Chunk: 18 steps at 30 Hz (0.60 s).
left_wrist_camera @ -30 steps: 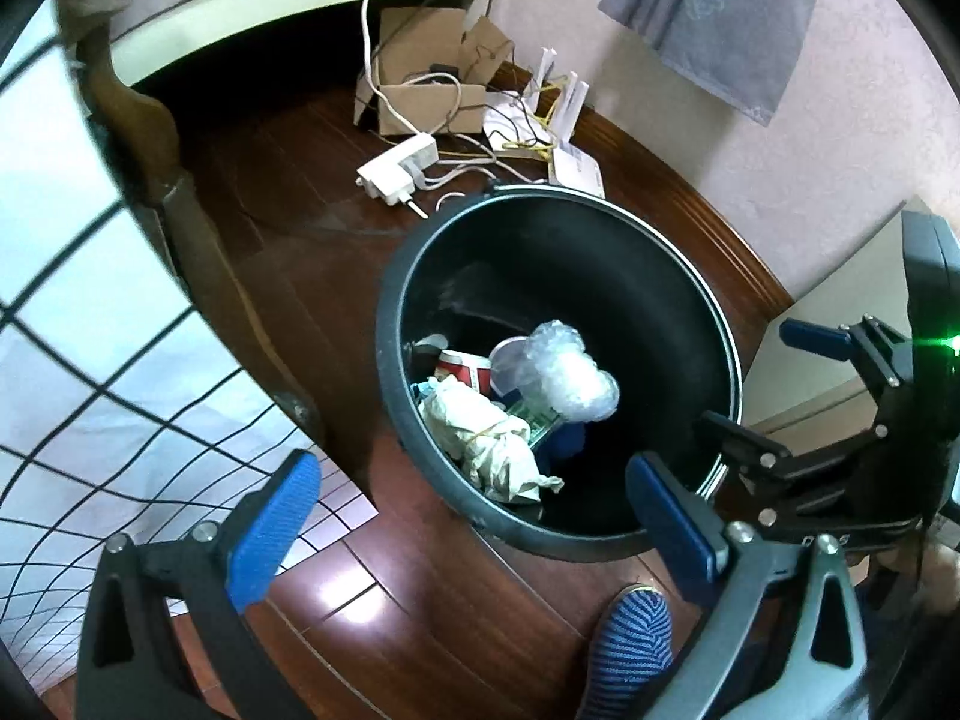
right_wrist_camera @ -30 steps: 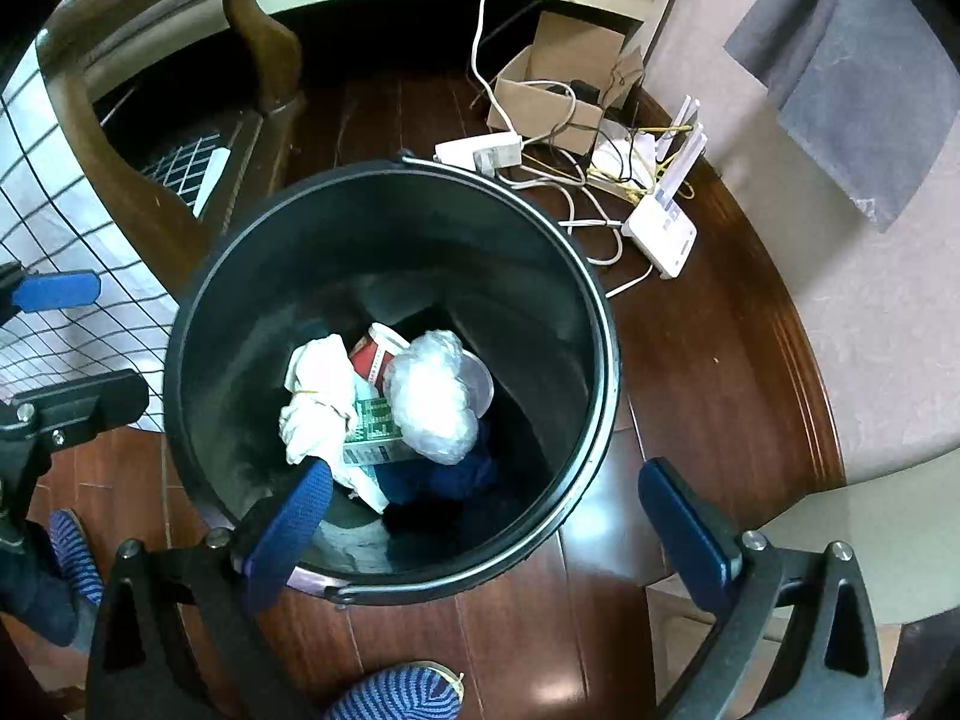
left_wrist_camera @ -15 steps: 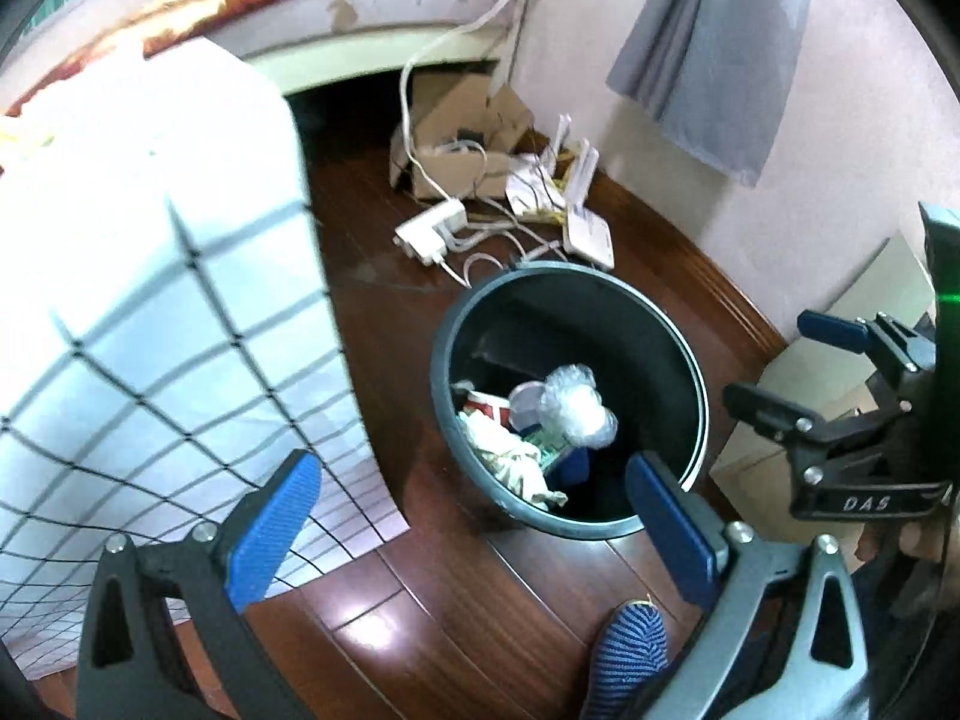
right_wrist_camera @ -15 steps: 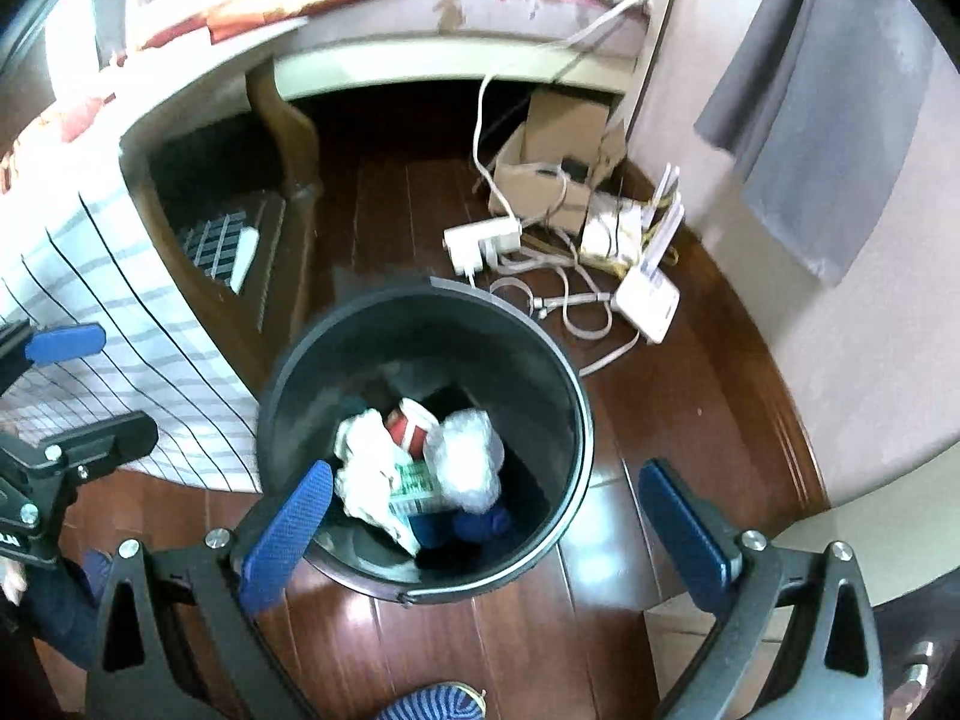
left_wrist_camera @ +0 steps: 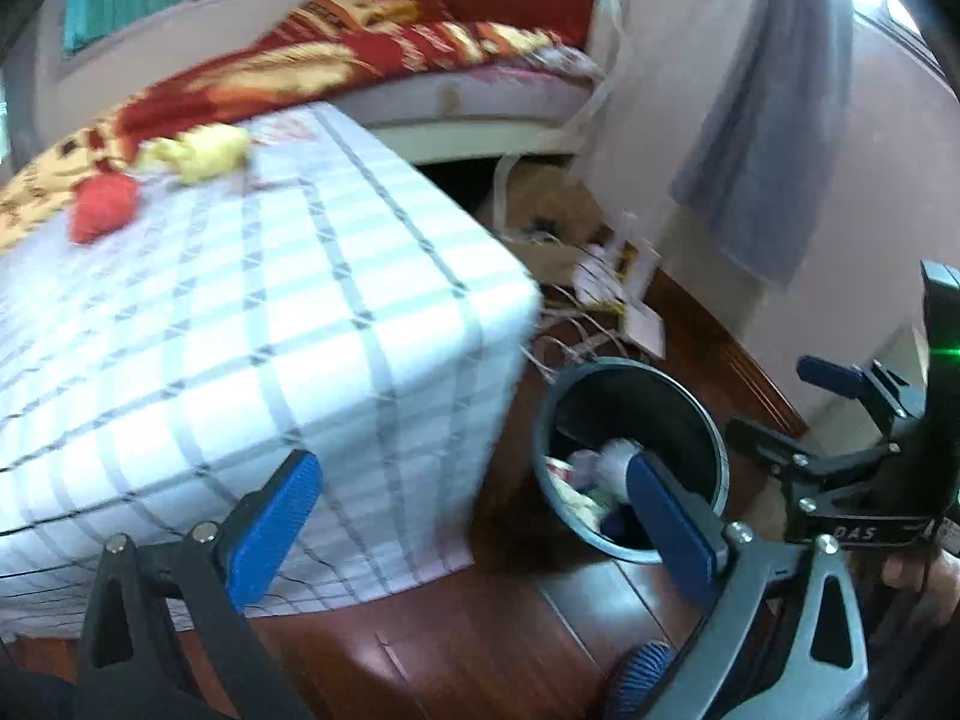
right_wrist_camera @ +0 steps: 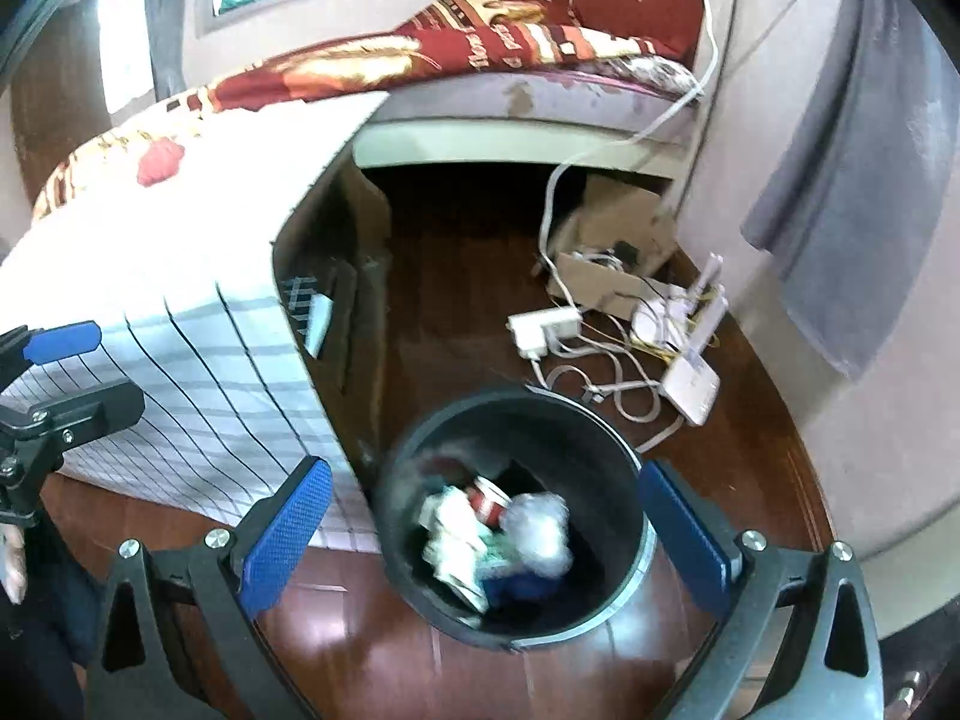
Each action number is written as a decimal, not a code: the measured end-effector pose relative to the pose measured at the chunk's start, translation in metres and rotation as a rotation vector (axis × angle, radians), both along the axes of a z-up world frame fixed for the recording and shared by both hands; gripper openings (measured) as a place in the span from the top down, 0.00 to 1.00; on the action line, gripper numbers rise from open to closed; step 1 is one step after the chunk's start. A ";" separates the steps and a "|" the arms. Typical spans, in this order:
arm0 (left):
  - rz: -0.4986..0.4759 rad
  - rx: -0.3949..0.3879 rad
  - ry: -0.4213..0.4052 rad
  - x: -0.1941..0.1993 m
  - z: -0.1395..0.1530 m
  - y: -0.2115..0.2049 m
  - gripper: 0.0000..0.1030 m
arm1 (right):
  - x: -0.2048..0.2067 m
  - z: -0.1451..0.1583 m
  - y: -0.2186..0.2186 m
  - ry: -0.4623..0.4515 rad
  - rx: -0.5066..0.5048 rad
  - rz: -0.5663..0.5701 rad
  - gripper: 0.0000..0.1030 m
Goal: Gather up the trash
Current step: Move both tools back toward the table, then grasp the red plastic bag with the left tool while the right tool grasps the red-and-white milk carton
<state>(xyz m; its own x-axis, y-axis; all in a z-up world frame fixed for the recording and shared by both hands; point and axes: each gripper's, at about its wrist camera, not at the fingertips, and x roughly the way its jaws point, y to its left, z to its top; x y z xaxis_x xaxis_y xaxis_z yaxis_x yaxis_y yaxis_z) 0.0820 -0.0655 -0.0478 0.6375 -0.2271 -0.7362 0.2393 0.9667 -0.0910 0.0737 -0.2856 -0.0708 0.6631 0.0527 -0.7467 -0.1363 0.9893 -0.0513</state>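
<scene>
The black trash bin [left_wrist_camera: 648, 402] [right_wrist_camera: 540, 438] stands on the wooden floor beside a table under a checked cloth [left_wrist_camera: 270, 330] [right_wrist_camera: 180, 276]. Inside the bin lie crumpled paper, a clear plastic wad and a red cup, the trash [right_wrist_camera: 498, 522]. A red crumpled piece [left_wrist_camera: 102, 207] [right_wrist_camera: 159, 162] and a yellow crumpled piece [left_wrist_camera: 204, 153] lie on the far part of the table. My left gripper [left_wrist_camera: 474, 528] is open and holds nothing, high above the table's corner. My right gripper [right_wrist_camera: 486, 531] is open and holds nothing, well above the bin. Each gripper shows in the other's view: right gripper [left_wrist_camera: 792, 405], left gripper [right_wrist_camera: 72, 375].
A power strip [right_wrist_camera: 543, 324], tangled cables, a white router [right_wrist_camera: 696, 384] and a cardboard box [right_wrist_camera: 606, 276] sit on the floor behind the bin. A grey cloth [right_wrist_camera: 852, 198] hangs on the wall. A bed with a red blanket [right_wrist_camera: 480, 42] is behind the table. A striped slipper [left_wrist_camera: 642, 672] is below.
Both grippers have risen and pulled back from the bin, which now looks small and far below. The tabletop with its red and yellow pieces has come into view.
</scene>
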 end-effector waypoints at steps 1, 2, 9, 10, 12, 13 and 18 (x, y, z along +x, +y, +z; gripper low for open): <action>0.016 -0.002 -0.007 0.001 0.003 0.007 0.01 | 0.003 0.003 0.005 -0.006 0.007 0.005 0.00; 0.038 -0.006 -0.013 0.002 0.007 0.016 0.01 | 0.008 0.009 0.012 -0.014 0.013 0.013 0.00; 0.187 -0.029 -0.077 0.014 0.028 0.083 0.01 | 0.039 0.054 0.064 -0.130 0.071 0.057 0.00; 0.204 -0.020 -0.086 0.015 0.029 0.091 0.01 | 0.044 0.059 0.073 -0.145 0.075 0.069 0.00; 0.244 0.004 -0.104 0.018 0.033 0.108 0.01 | 0.057 0.068 0.097 -0.142 0.070 0.117 0.00; 0.258 0.008 -0.110 0.020 0.036 0.116 0.01 | 0.064 0.071 0.109 -0.140 0.051 0.127 0.00; 0.349 0.017 -0.128 0.028 0.043 0.162 0.01 | 0.094 0.085 0.157 -0.135 0.047 0.173 0.00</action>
<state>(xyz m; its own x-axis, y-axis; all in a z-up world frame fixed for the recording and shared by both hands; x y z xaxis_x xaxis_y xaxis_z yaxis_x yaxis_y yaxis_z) 0.1104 0.0960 -0.0051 0.7618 0.0315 -0.6471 -0.0965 0.9932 -0.0652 0.1677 -0.1291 0.0137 0.7349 0.2069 -0.6459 -0.2993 0.9535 -0.0351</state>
